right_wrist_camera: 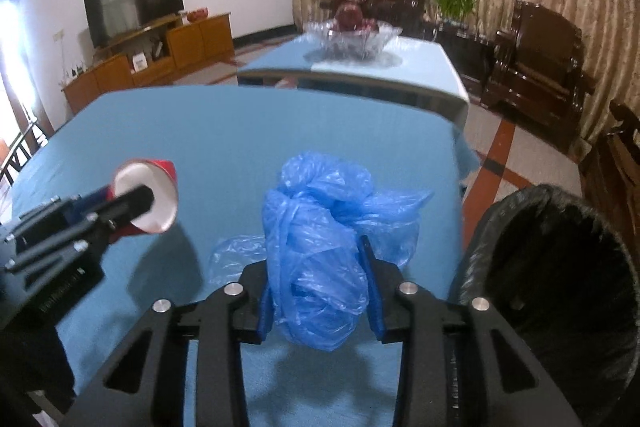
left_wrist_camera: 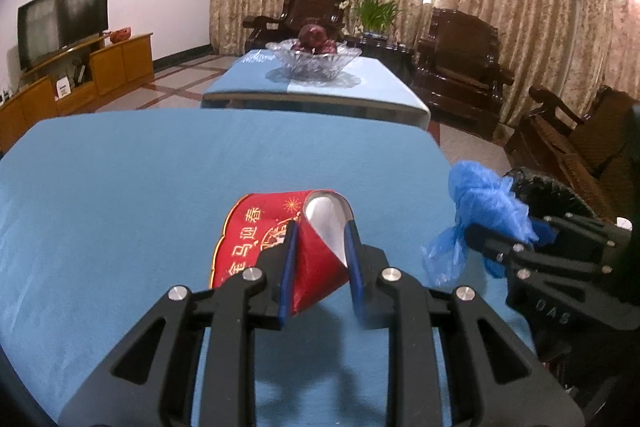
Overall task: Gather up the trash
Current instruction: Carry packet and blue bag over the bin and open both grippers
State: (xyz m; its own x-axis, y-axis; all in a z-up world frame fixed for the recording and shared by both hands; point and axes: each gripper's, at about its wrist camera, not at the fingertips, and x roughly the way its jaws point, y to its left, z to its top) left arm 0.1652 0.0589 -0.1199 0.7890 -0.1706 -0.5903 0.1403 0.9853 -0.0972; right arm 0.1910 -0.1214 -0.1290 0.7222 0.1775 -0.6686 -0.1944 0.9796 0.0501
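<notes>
Trash is up off the blue table [left_wrist_camera: 120, 167], 1 piece in each of the 2 tongs. The left tongs [left_wrist_camera: 320, 227] are nearly shut, with the pads squeezing the wall of a red cup [left_wrist_camera: 256, 239]. The right tongs [right_wrist_camera: 316, 259] are partly open, with a blue bag [right_wrist_camera: 316, 227] filling the gap between the pads. A black bin [right_wrist_camera: 560, 267] waits just right of the right tongs. I think the carry step is on. Next, swing the bag over the bin and let go.
</notes>
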